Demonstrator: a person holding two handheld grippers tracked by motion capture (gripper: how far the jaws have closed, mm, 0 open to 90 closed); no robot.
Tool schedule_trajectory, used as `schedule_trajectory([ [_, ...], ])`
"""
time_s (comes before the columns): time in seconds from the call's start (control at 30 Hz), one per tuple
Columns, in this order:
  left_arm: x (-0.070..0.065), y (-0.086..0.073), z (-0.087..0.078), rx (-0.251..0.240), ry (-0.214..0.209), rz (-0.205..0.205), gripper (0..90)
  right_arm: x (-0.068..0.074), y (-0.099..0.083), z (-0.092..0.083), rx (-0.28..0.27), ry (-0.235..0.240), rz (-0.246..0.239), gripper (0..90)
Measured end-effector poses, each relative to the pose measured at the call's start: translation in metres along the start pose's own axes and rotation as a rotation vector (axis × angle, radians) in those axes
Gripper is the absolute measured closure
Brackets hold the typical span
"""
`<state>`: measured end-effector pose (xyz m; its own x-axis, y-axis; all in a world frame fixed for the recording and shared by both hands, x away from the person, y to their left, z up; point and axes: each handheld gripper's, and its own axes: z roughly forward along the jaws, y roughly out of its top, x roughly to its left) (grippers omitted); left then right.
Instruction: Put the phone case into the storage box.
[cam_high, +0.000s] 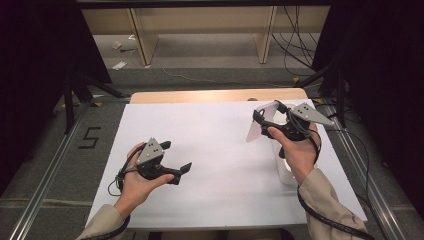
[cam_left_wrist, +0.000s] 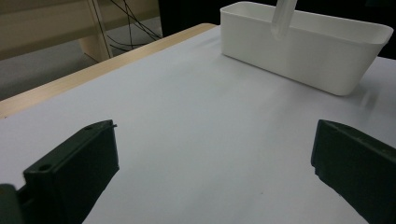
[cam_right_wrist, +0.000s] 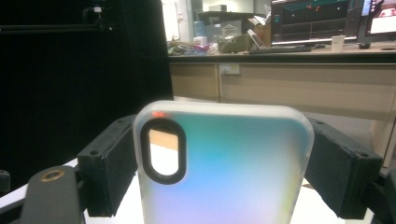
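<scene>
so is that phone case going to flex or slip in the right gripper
The phone case looks like a thin, translucent empty shell with a camera cutout, so it is probably light and may bow under squeeze. The right gripper clamps its two long edges, the stiffer direction. Its frosted surface looks smooth, so it could slip if tilted.

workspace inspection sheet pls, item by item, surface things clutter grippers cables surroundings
surface: white sheet over a light wooden table, bare in the middle.
job's things: translucent frosted phone case with an oval camera cutout, held upright above the table; white rectangular plastic bin on the sheet near the right hand.
clutter: nothing seen on the sheet.
grippers: right gripper clamped on the case's two long edges; left gripper open, nothing between its jaws.
cables: a black cable trails along the right sleeve; loose cables on the floor beyond.
surroundings: wooden shelf legs, floor marking "5".
</scene>
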<state>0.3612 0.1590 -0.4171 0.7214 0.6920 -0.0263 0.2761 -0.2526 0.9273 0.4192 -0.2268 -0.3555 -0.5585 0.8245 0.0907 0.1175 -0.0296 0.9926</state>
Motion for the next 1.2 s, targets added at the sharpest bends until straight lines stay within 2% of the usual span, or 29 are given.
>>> schedule_trajectory([
  [1.2,0.002,-0.001,0.000,-0.007,0.007,-0.006,0.0,-0.022,0.007,-0.010,-0.009,-0.097,-0.006,18.1],
])
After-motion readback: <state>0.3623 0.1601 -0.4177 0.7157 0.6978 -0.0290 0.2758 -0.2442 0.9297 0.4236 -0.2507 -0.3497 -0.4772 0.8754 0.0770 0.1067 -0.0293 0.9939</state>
